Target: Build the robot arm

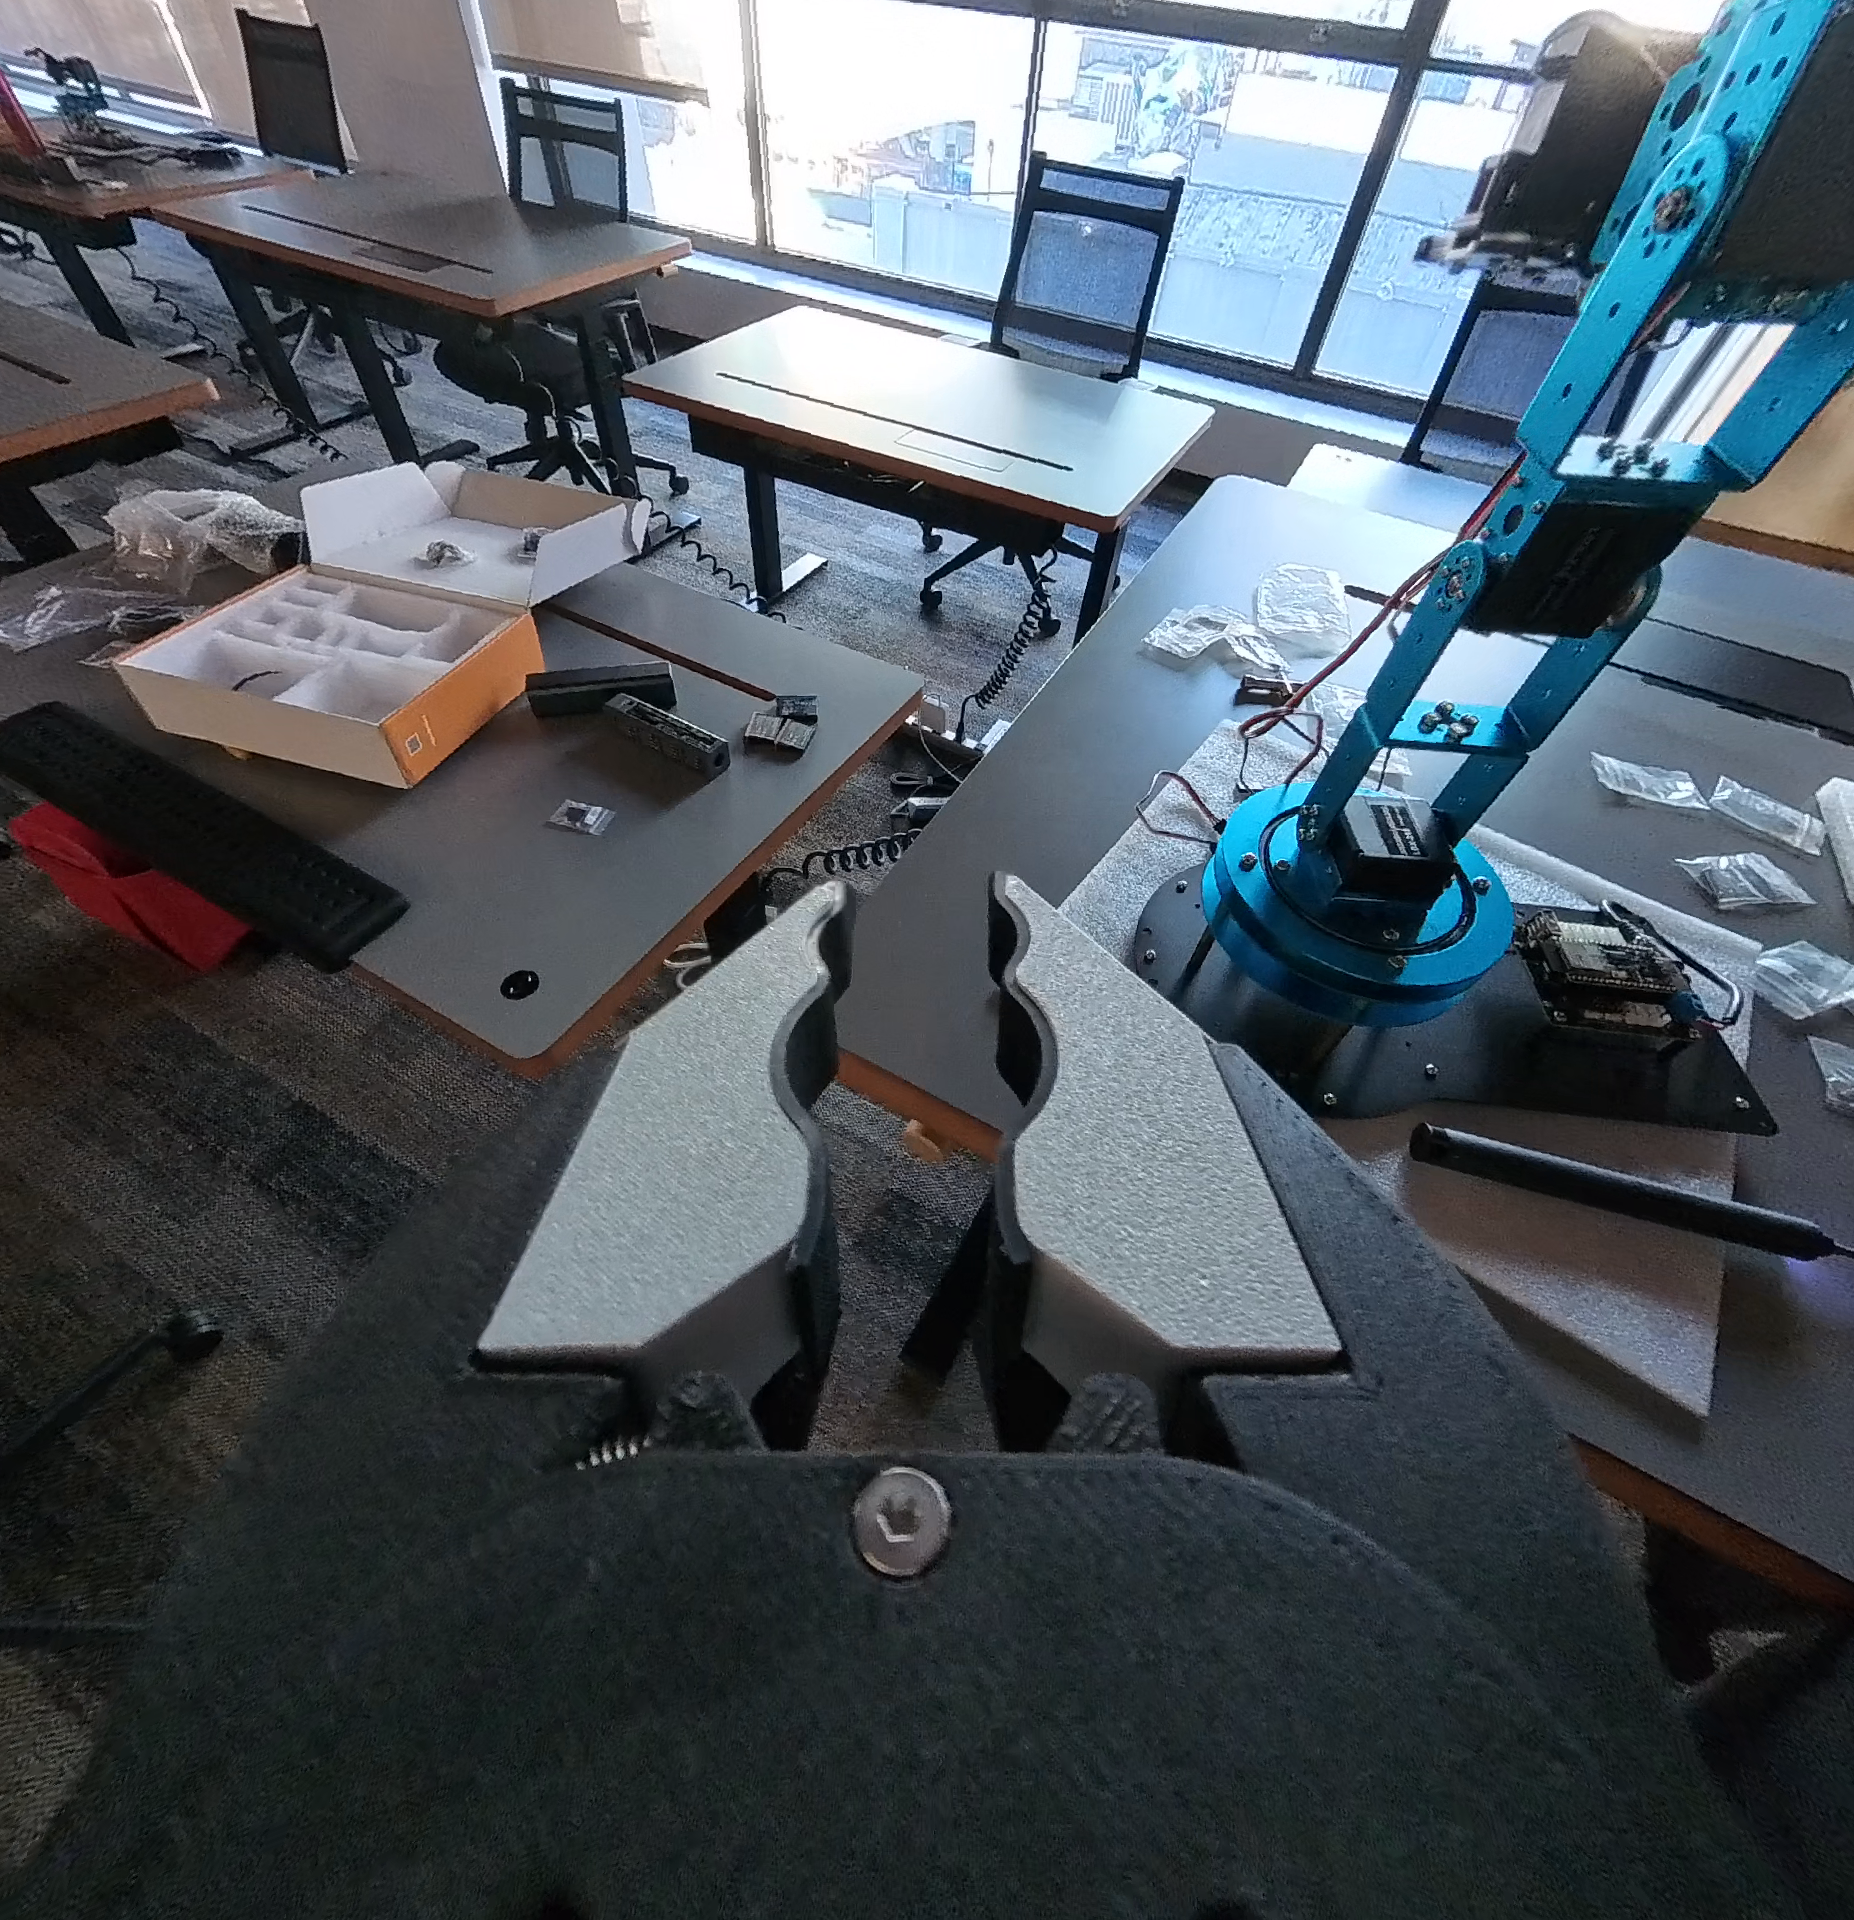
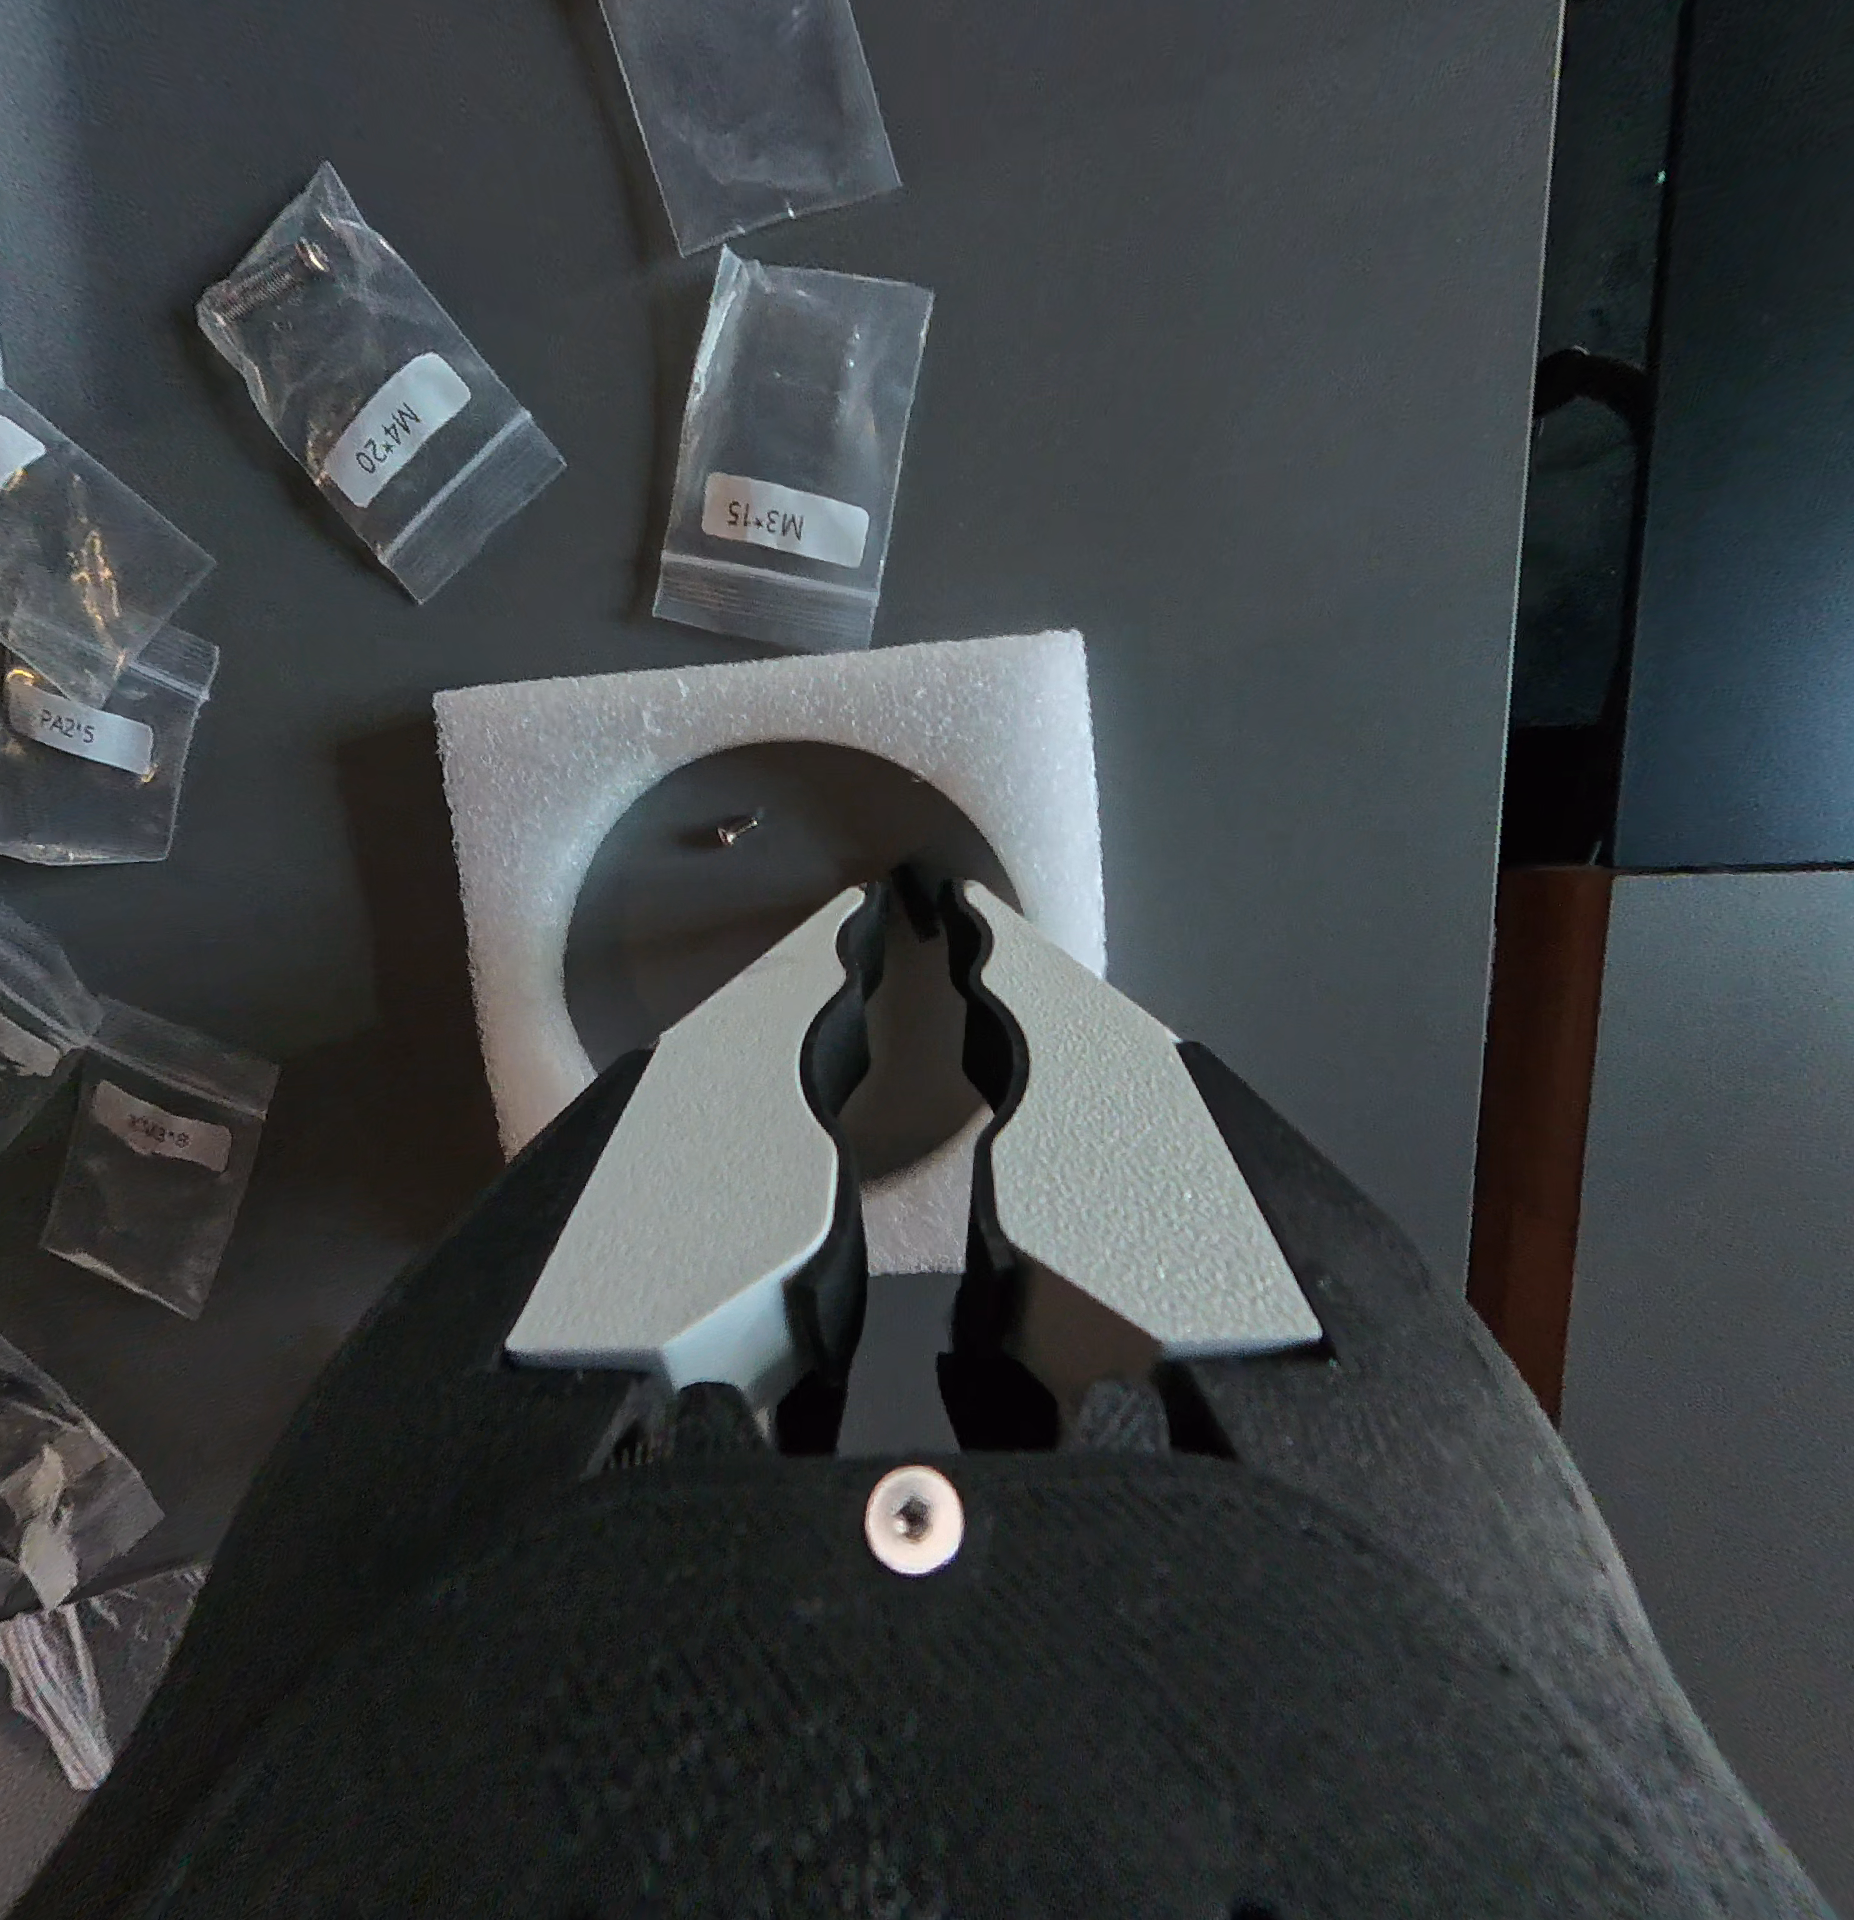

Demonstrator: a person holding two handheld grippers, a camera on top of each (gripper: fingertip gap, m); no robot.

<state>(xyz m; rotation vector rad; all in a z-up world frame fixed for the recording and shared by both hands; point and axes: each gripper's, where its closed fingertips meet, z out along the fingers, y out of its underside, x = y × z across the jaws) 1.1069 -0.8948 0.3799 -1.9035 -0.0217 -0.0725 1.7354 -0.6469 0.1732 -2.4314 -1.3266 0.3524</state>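
In the right wrist view my right gripper [image 2: 917,885] reaches into the round hole of a white foam square [image 2: 757,717] on a dark grey table [image 2: 1214,416]. Its tips are nearly together on a small dark part [image 2: 915,904]. A small silver screw [image 2: 734,829] lies loose in the hole, left of the tips. In the left wrist view my left gripper [image 1: 921,914] is open and empty. It hovers over the table's near edge, left of a blue robot arm [image 1: 1359,914] on a black baseplate [image 1: 1588,1091].
Several small clear bags of screws [image 2: 383,384] lie left of and beyond the foam square. The table's right edge [image 2: 1525,623] is close. By the blue arm lie a circuit board [image 1: 1609,977], a black screwdriver [image 1: 1609,1195] and a foam sheet [image 1: 1588,1309]. An open orange box [image 1: 331,665] sits on another desk. The left gripper's tips are roughly 70 cm from the right gripper's.
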